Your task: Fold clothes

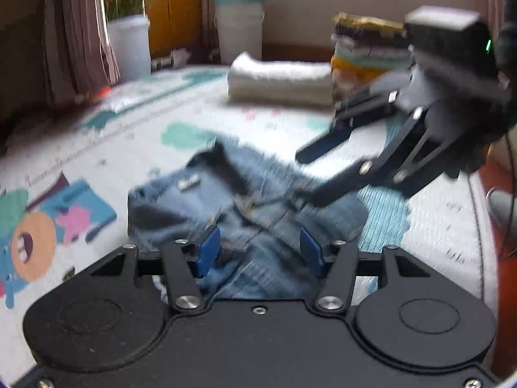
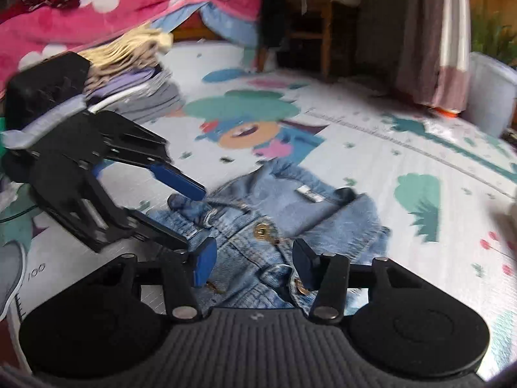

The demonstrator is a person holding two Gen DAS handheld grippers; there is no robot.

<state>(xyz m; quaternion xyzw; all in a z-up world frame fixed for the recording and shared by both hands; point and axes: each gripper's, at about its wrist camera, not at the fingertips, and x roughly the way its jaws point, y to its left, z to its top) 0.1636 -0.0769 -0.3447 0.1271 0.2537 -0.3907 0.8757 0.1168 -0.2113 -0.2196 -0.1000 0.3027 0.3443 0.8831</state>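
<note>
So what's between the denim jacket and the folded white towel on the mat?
Only bare play mat between the jacket and towel, in the left wrist view.

text: "100" | on: play mat (image 2: pixel 97 294) edge scale | else: none

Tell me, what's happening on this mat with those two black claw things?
A person is working two hand-held tools over a small denim jacket lying crumpled on a colourful play mat. The left gripper and right gripper both hang open just above the denim, neither pinching it yet. Folded towels and a stack of folded clothes wait behind.
</note>
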